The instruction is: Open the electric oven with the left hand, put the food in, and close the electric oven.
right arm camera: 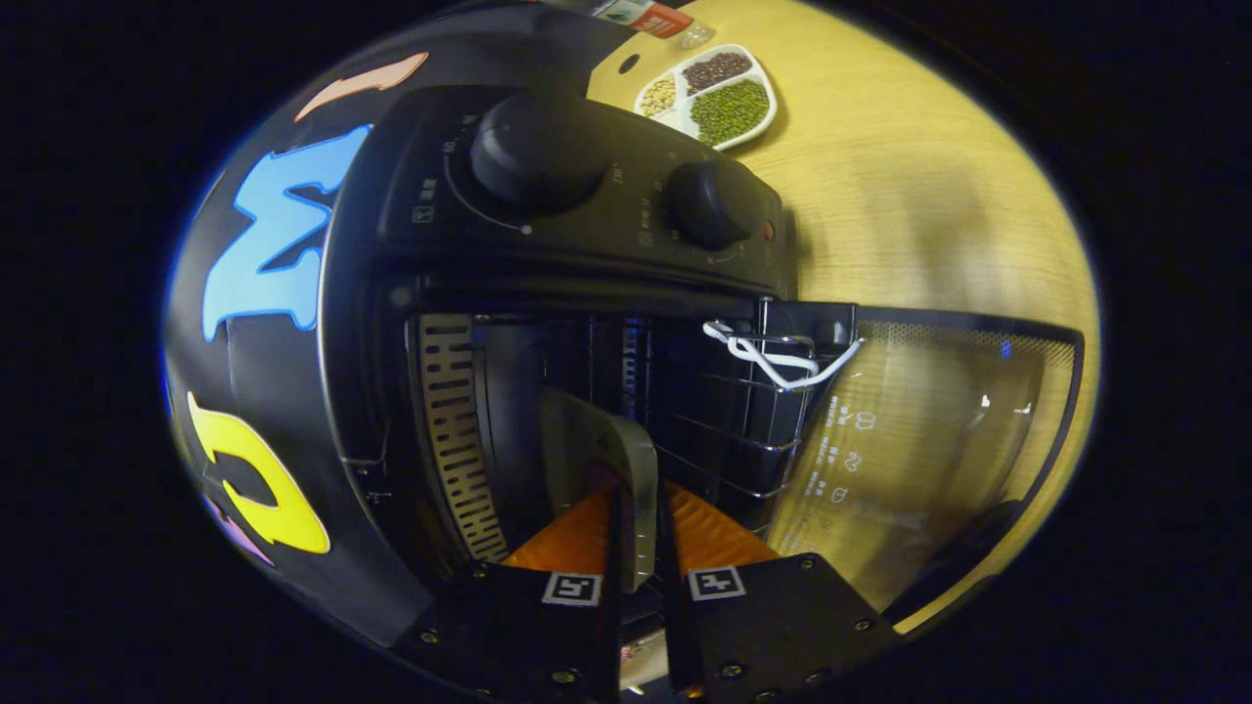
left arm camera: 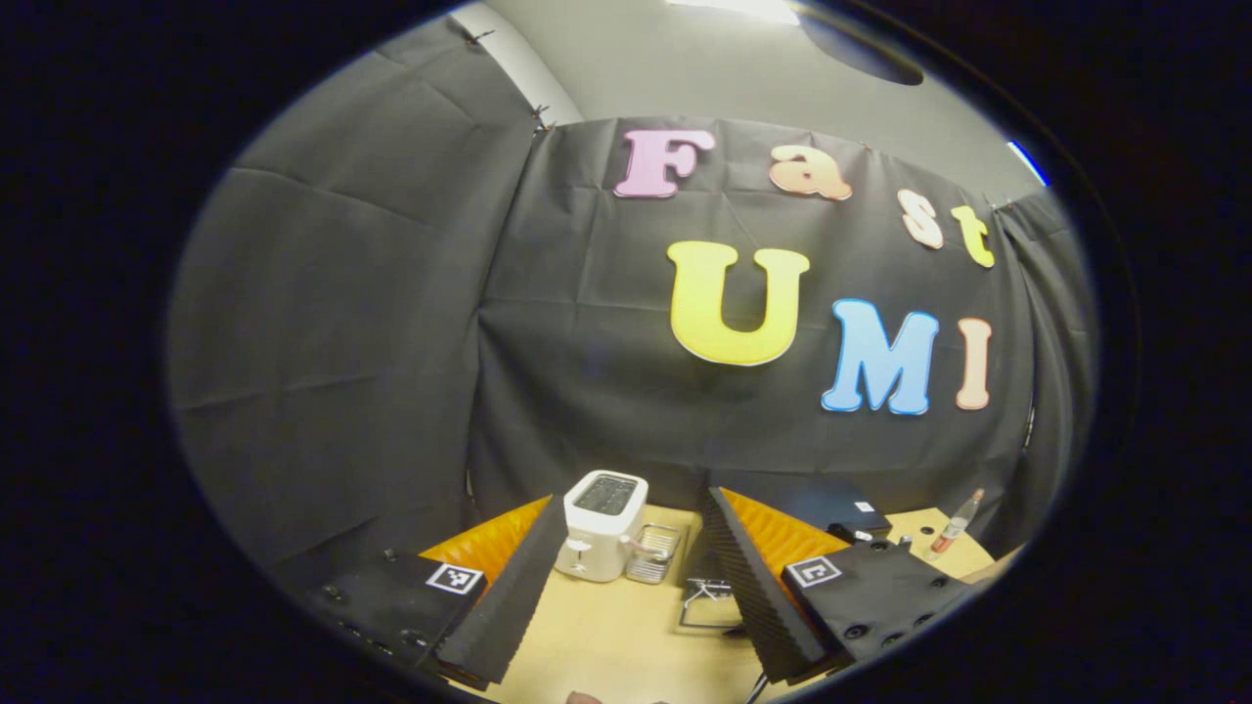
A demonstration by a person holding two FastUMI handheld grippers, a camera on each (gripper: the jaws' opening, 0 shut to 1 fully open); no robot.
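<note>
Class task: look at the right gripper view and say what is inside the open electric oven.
Inside the electric oven: a wire rack, a slotted side wall, and a flat pale item clamped in the right gripper. The item's far end and the oven's depths are too dark to read.

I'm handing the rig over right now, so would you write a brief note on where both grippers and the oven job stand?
Right gripper: shut on the edge of a flat grey tray, holding it inside the oven's cavity. I cannot make out food on it.
Left gripper: open, holding nothing, raised over the table and facing a white toaster.
Electric oven: door is swung fully open, its wire rack in view inside.
Done: oven opened, tray partly in.
Left: set the tray down, release, withdraw the right gripper, then close the door with the left.
</note>
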